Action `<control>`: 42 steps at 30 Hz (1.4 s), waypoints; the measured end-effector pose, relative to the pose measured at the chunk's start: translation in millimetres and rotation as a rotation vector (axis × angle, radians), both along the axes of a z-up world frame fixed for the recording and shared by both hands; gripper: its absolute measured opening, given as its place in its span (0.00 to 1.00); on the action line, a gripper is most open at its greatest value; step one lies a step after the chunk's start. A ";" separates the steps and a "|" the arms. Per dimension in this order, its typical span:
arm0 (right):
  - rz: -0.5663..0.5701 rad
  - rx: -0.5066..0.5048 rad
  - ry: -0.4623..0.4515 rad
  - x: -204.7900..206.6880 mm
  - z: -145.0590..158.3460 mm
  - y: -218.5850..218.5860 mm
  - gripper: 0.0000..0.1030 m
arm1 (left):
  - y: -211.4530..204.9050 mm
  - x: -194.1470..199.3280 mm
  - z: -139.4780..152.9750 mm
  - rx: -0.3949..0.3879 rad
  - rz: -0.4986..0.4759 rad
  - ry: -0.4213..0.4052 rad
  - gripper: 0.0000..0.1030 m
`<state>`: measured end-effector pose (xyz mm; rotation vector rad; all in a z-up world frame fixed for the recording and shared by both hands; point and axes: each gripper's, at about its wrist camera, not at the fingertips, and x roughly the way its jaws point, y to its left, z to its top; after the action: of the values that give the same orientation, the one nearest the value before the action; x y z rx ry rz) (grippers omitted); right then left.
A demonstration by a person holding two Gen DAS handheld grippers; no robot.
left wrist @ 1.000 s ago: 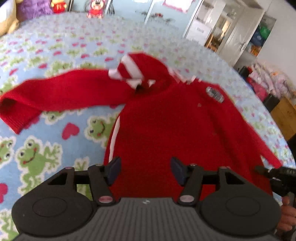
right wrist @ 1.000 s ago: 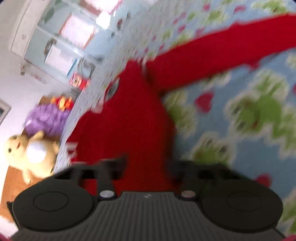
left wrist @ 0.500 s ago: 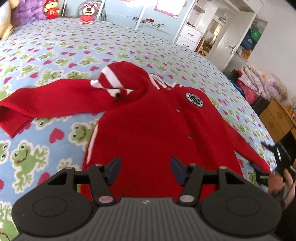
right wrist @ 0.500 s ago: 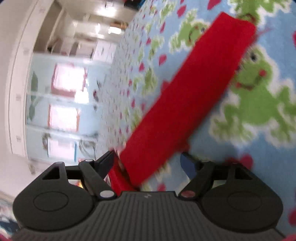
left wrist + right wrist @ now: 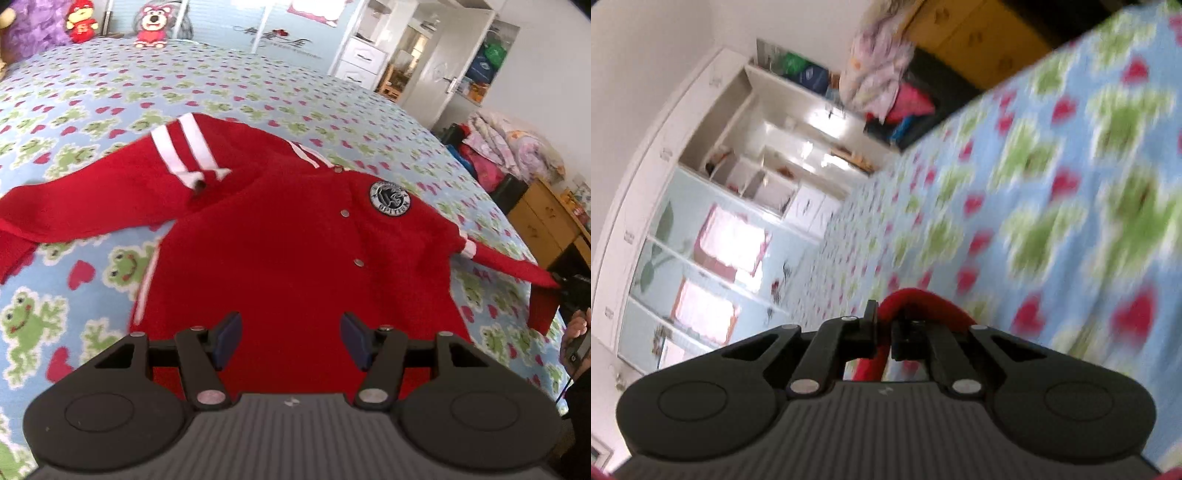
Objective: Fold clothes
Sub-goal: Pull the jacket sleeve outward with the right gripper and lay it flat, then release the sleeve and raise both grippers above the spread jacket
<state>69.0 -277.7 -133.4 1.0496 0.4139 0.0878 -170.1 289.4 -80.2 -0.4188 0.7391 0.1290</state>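
Right gripper (image 5: pixel 884 338): jaws have just been closing and are now clamped on a fold of red knit, the cuff end of the sleeve (image 5: pixel 517 267). The left wrist view confirms it: that sleeve is pulled out taut toward the gripper at the right edge, cuff hanging just off the bedspread. The right view is blurred, so I can't tell how deep the bite is.

Left gripper (image 5: pixel 290 338): jaws parted, nothing between the pads. It hovers above the hem area of the red cardigan (image 5: pixel 295 258), not touching it as far as I can tell.

Cardigan lies front-up on the bed (image 5: pixel 258 85), on the frog-and-heart cover, button placket and round chest badge (image 5: pixel 389 197) visible. The other sleeve (image 5: pixel 92 199) is stretched out to the far side, flat on the cover. The striped hood or collar section (image 5: pixel 184 151) is bunched up at the neck, not laid flat.

Step in hand, my read: first sleeve fold, grasp done, carry-over not yet made.

Next move calls for:
- lift the cuff enough to clear the body, swing it across the chest, lay it along the front
- keep tension low so the body doesn't drag or skew on the cover
- left gripper could pin the body near the shoulder or hem while the sleeve travels

Risk: thin bite on thick knit may slip mid-swing. The bunched hood needs flattening before the body folds.
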 end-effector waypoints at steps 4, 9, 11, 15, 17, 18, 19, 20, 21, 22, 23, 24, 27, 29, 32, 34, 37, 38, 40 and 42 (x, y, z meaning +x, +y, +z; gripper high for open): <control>0.054 0.068 0.107 -28.2 -17.4 -8.4 0.27 | -9.0 -0.7 -4.6 -0.008 -0.022 0.002 0.60; 0.354 0.066 0.141 -87.8 -34.3 66.1 0.57 | 5.1 -17.1 4.2 0.012 0.018 -0.009 0.60; 0.502 0.026 0.174 -108.3 -42.3 107.9 0.57 | 14.9 -26.3 7.1 0.022 0.049 -0.004 0.61; 0.723 -0.059 0.204 -146.2 -52.6 183.1 0.57 | 37.7 -53.6 2.1 0.033 0.119 0.034 0.62; 0.772 -0.060 0.224 -155.7 -52.3 204.0 0.56 | 46.5 -67.2 -5.9 0.029 0.152 0.061 0.62; 0.789 -0.062 0.236 -161.8 -52.1 213.2 0.53 | 49.2 -72.4 -11.4 0.025 0.160 0.076 0.62; 0.796 -0.080 0.244 -165.4 -49.4 218.6 0.41 | 51.7 -77.5 -16.9 0.021 0.168 0.091 0.62; 0.797 -0.105 0.250 -168.0 -45.6 222.3 0.32 | 52.1 -81.0 -23.9 0.015 0.172 0.113 0.62; 0.798 -0.131 0.256 -170.5 -41.9 226.0 0.08 | 51.6 -82.2 -29.7 0.009 0.168 0.130 0.62; 0.794 -0.156 0.257 -172.8 -38.7 225.1 0.03 | 50.2 -82.5 -35.7 -0.008 0.157 0.145 0.61; 0.788 -0.181 0.256 -174.9 -35.6 222.3 0.03 | 48.8 -82.8 -41.5 -0.024 0.146 0.159 0.59; 0.782 -0.211 0.253 -177.5 -30.9 219.7 0.03 | 46.2 -82.6 -45.4 -0.048 0.128 0.159 0.59; 0.761 -0.308 0.240 -186.0 -14.2 212.0 0.02 | 32.4 -81.4 -48.5 -0.083 0.077 0.122 0.19; 0.760 -0.369 0.233 -193.2 -5.3 210.6 0.02 | 23.6 -83.6 -43.0 -0.093 0.034 0.103 0.07; 0.764 -0.447 0.228 -206.0 8.2 209.5 0.02 | 17.6 -100.8 -16.7 -0.123 -0.033 0.035 0.07; 0.773 -0.464 0.224 -218.0 20.0 204.4 0.02 | 21.6 -112.4 -2.7 -0.132 -0.041 0.011 0.07; 0.757 -0.468 0.251 -216.6 15.8 199.2 0.02 | 32.6 -120.3 -1.5 -0.135 -0.011 0.027 0.11; 0.752 -0.469 0.261 -215.6 13.7 197.7 0.02 | 36.7 -118.8 -8.6 -0.127 0.008 0.054 0.16; 0.740 -0.470 0.282 -213.7 9.5 194.5 0.08 | 41.3 -116.4 -20.9 -0.078 0.078 0.122 0.16; 0.698 -0.553 0.274 -217.6 17.3 196.7 0.08 | 44.4 -125.2 -13.7 -0.086 0.105 0.079 0.17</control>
<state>-148.6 -81.0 -116.1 0.3352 0.9808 0.4284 -295.3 333.8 -93.8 -0.5371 0.8025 0.2135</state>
